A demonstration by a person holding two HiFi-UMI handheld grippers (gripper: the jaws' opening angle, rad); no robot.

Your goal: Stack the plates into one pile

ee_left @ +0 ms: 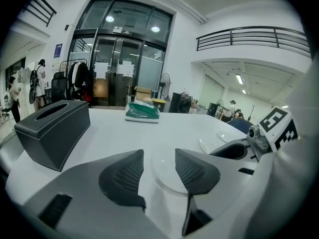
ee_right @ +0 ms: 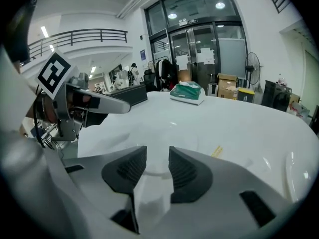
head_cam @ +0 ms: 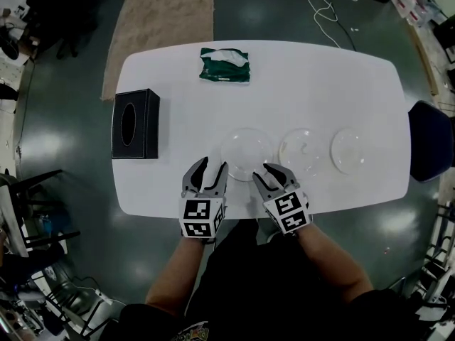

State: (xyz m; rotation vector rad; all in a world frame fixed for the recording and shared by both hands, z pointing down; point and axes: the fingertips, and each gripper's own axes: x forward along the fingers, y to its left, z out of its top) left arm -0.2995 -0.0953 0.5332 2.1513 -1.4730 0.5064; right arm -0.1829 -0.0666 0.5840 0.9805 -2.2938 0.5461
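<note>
Plates are lying in a row on the near half of the white table (head_cam: 320, 77) in the head view: left plate (head_cam: 247, 153), middle plate (head_cam: 303, 150), right plate (head_cam: 351, 150), all clear, apart from one another, none stacked. The left gripper (head_cam: 213, 165) is hovering just beside the left plate's left rim, and the right gripper (head_cam: 269, 172) is sitting at its near right rim. A black box (head_cam: 135, 123) is standing at the table's left end, and a green pack (head_cam: 225, 65) is lying at the far edge.

In the left gripper view, the left gripper (ee_left: 159, 156) is holding its jaws apart with nothing clamped; the left plate (ee_left: 162, 176) is showing in the gap. The box (ee_left: 52, 133), the pack (ee_left: 142, 111) and the right gripper (ee_left: 264, 133) are also showing.

In the right gripper view, the right gripper (ee_right: 157, 158) is keeping a narrow gap between its jaws, pinching nothing; the left plate (ee_right: 164, 136) is lying just ahead. The left gripper (ee_right: 75, 96) is showing on the left and the pack (ee_right: 188, 92) far back.
</note>
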